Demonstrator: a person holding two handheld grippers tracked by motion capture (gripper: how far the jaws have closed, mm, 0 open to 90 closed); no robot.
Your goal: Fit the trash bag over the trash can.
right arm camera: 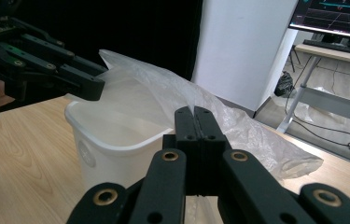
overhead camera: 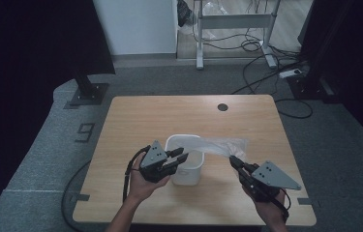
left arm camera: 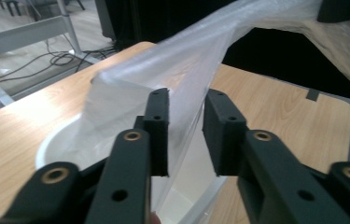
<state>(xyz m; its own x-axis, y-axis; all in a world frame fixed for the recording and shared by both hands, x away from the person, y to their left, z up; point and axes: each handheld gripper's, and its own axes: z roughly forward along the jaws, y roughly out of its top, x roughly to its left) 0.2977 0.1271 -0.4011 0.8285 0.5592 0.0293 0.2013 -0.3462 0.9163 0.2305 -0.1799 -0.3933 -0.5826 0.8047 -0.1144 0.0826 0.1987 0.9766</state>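
Clear plastic bag (overhead camera: pixel 218 145) drapes from inside the white bin (overhead camera: pixel 187 169) at worktop (overhead camera: pixel 135 116) centre, trailing rightward. Left gripper (overhead camera: pixel 181 156) over the bin's near-left rim: fingers (left arm camera: pixel 158 121) part-spread, bag film between them, pads not yet pressing. Right gripper (overhead camera: pixel 234 161), right of the bin: fingers (right arm camera: pixel 185 135) pressed together, pinching the bag's edge.

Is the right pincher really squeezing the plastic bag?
Touching. In the right gripper view, the right gripper has its jaws pressed together with the clear plastic bag pinched between them; the film comes out above the jaws.
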